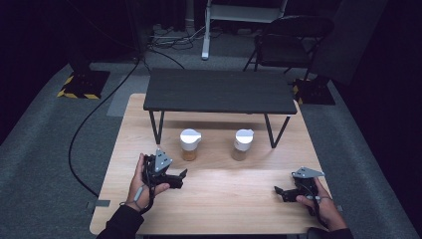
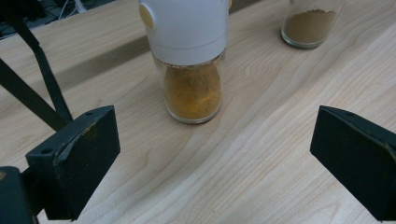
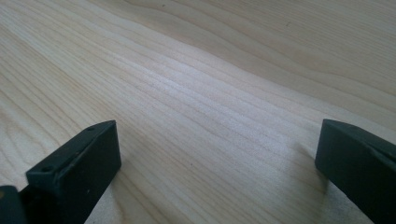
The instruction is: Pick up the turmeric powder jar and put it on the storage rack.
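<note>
Two glass spice jars with white caps stand on the light wooden table [image 1: 219, 199], just in front of a small black shelf [image 1: 219, 90]. The left jar [image 1: 189, 145] holds orange-brown powder and rises close ahead in the left gripper view, jar [image 2: 191, 70]. The right jar [image 1: 242, 144] holds paler brown powder, jar [image 2: 310, 23]. My left gripper [image 1: 180, 176] is open, a short way in front of the left jar, nothing between its jaws, gripper [image 2: 210, 154]. My right gripper [image 1: 279, 191] is open low over bare wood at the right, gripper [image 3: 215, 163].
The black shelf stands on thin black legs [image 1: 156, 127] over the back half of the table. A black cable [image 1: 94, 114] runs across the grey carpet at the left. A folding chair [image 1: 291, 42] and a white stand [image 1: 206, 30] are behind.
</note>
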The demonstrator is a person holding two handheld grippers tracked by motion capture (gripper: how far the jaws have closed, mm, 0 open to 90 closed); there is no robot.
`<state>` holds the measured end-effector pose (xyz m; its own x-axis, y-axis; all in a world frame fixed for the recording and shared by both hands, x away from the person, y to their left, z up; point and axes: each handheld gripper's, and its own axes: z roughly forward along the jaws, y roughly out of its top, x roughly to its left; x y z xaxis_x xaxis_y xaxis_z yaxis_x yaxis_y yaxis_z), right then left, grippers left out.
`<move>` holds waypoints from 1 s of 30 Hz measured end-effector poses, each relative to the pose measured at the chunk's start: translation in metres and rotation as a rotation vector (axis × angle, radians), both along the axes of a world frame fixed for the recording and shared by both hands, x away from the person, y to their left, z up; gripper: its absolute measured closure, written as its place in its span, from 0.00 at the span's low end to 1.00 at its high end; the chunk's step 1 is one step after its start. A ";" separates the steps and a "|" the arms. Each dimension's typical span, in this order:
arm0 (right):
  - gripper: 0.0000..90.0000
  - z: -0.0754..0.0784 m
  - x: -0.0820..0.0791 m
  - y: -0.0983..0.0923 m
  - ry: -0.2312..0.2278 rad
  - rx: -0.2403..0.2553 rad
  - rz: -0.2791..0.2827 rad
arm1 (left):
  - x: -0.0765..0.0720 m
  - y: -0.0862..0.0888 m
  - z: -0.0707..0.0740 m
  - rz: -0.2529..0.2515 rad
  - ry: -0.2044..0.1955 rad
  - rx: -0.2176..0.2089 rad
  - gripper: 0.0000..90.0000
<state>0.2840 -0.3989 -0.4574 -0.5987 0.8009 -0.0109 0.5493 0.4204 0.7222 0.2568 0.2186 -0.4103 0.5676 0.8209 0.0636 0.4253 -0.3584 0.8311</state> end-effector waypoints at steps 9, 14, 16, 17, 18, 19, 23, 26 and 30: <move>0.00 0.000 0.000 0.000 0.000 0.000 0.002 | 0.013 -0.008 0.000 -0.006 0.004 0.012 0.02; 0.00 0.000 0.000 0.000 0.000 0.000 0.002 | 0.022 -0.011 -0.001 -0.009 0.014 0.010 0.02; 0.00 0.000 0.000 0.000 0.000 0.000 0.002 | 0.026 -0.011 -0.002 -0.012 0.020 0.002 0.02; 0.00 0.000 0.000 0.000 0.000 0.000 0.002 | 0.028 -0.012 -0.002 -0.014 0.022 0.000 0.02; 0.00 0.000 0.000 0.000 0.000 0.000 0.002 | 0.029 -0.012 -0.002 -0.014 0.022 -0.002 0.02; 0.00 0.000 0.000 0.000 0.000 0.000 0.002 | 0.030 -0.013 -0.002 -0.014 0.022 -0.003 0.02; 0.00 0.000 0.000 0.000 0.000 0.000 0.002 | 0.036 -0.016 -0.003 -0.016 0.027 -0.002 0.02; 0.00 0.000 0.000 0.000 0.000 0.001 0.002 | 0.039 -0.017 -0.004 -0.016 0.028 -0.002 0.02; 0.00 0.000 0.000 0.000 0.000 0.001 0.003 | 0.044 -0.018 -0.004 -0.013 0.028 -0.007 0.02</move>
<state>0.2844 -0.3993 -0.4575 -0.6009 0.7993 -0.0102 0.5483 0.4214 0.7223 0.3007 0.2004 -0.4142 0.5796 0.8139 0.0415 0.4438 -0.3579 0.8216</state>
